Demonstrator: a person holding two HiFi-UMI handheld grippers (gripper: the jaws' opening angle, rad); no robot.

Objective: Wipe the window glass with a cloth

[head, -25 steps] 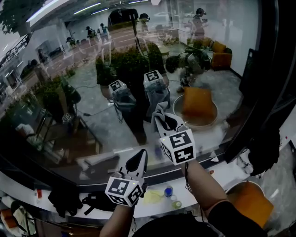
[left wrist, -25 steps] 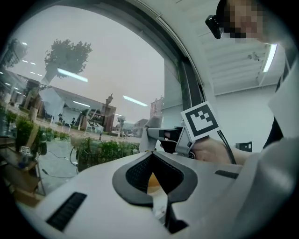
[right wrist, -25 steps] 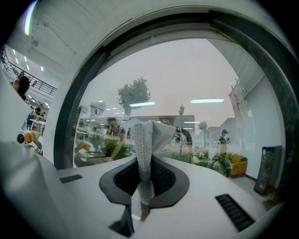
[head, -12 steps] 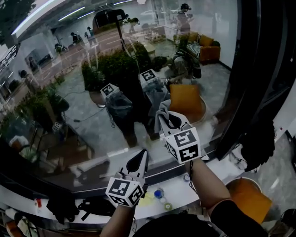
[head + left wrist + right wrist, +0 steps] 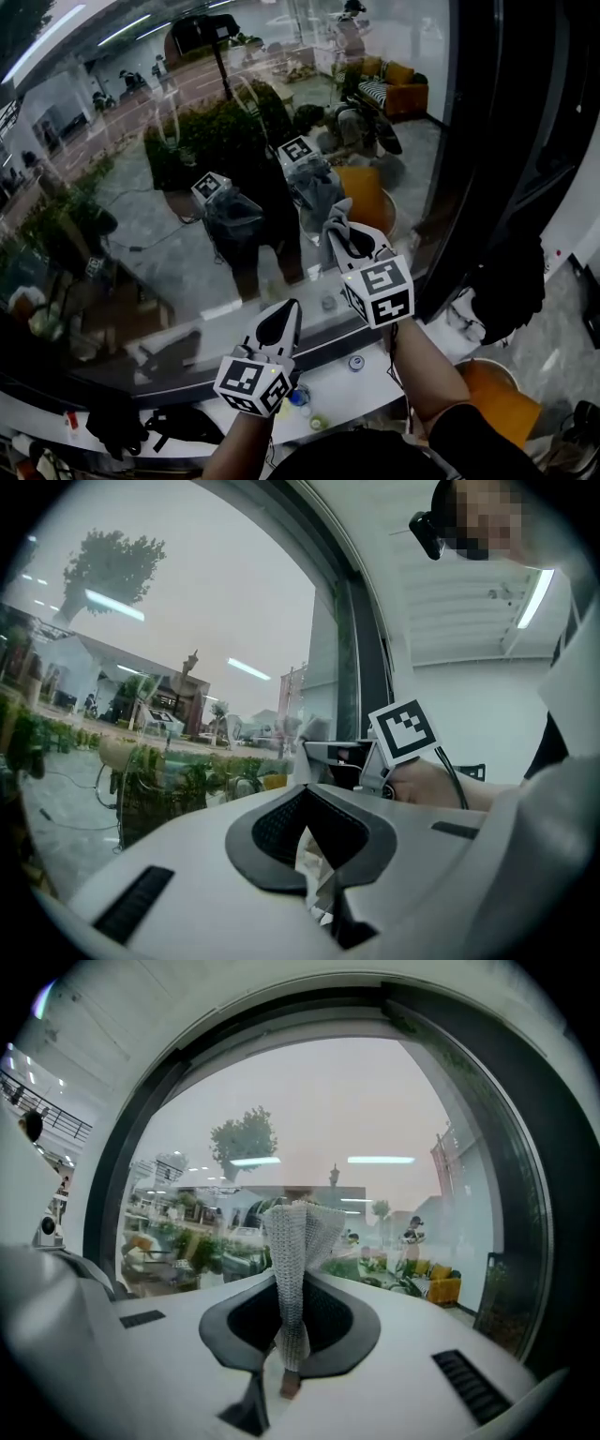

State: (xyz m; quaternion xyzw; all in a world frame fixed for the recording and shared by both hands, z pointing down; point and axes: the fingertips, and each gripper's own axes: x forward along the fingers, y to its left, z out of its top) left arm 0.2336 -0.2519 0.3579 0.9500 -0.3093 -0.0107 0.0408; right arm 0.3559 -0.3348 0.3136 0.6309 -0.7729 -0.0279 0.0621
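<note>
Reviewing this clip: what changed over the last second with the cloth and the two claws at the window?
The right claw, shut on the grey cloth, drifted slightly up and right across the glass, nearer the dark window frame; the view swung right too. Nothing was taken hold of or let go. The left claw stayed low, shut on a white wad.

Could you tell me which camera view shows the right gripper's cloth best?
The right gripper view: the cloth fills the centre, its knit weave clear, pinched in the right gripper. The head view shows it from behind, near the window glass; the left gripper view shows only a small pale edge.
</note>
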